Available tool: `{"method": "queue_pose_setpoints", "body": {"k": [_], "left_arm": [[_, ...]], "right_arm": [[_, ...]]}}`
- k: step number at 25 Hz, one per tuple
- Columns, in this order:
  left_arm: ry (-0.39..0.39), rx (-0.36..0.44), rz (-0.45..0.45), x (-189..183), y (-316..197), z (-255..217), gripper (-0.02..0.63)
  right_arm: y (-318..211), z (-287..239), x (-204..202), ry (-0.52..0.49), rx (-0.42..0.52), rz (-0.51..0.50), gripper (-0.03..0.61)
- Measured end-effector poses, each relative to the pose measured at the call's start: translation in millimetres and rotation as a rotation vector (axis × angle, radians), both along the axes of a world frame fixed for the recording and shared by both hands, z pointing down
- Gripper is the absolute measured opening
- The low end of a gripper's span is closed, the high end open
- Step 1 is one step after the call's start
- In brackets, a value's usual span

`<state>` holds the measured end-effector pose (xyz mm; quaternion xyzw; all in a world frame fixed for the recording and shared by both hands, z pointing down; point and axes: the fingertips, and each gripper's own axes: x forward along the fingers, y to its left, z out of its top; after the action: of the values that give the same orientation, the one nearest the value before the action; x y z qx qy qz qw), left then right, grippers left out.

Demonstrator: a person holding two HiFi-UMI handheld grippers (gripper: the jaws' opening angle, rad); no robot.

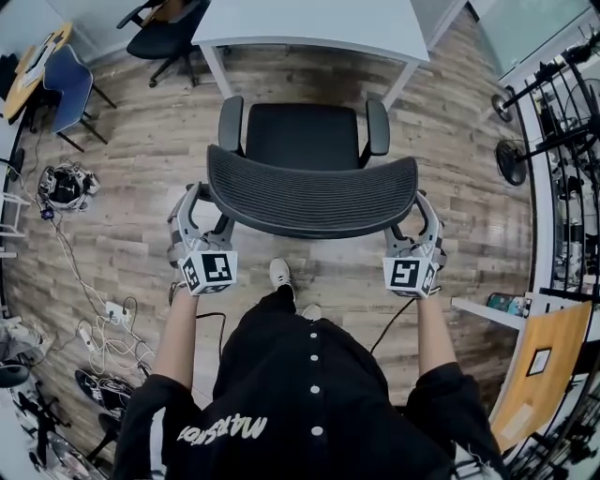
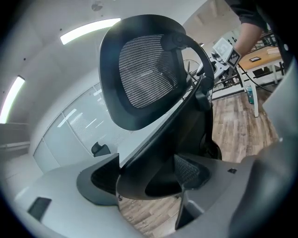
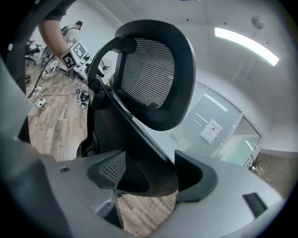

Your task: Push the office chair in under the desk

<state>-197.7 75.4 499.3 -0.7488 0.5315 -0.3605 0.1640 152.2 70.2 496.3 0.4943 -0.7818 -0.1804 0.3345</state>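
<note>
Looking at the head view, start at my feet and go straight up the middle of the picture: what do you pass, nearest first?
white shoe → mesh backrest → chair seat → white desk

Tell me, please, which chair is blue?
The far-left chair; the mesh chair and the top chair are black.

Office chair [image 1: 309,187]: backrest open-weave black mesh, matt, set in smooth black plastic rim with faint sheen; seat black cloth, matt; armrest pads black, smooth.
Desk [image 1: 319,23] at 12 o'clock: white top, smooth, matt.
Floor [image 1: 131,187]: wood-look planks, grey-brown grain, low sheen.
Left gripper [image 1: 206,204], right gripper [image 1: 417,214]: grey matt plastic; inner pads [image 2: 188,169] finely textured.
Marker cube [image 1: 211,270]: white faces, black printed squares.
Person's top [image 1: 309,403]: black cloth, white buttons.
Board [image 1: 539,366] at 4 o'clock: orange-toned wood, smooth.
</note>
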Motion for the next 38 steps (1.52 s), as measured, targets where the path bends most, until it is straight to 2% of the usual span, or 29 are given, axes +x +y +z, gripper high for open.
{"method": "queue_pose_setpoints", "body": {"k": [6,38], "left_arm": [[0.005,-0.006,0.007,3,-2,-1,0.354],[0.012,-0.021,0.097,-10,-46,3,0.37]], "right_arm": [[-2,0,1,0.002,0.026,-0.013,0.324],[-30,3,-13,-0.001,0.009,0.052,0.324]]}}
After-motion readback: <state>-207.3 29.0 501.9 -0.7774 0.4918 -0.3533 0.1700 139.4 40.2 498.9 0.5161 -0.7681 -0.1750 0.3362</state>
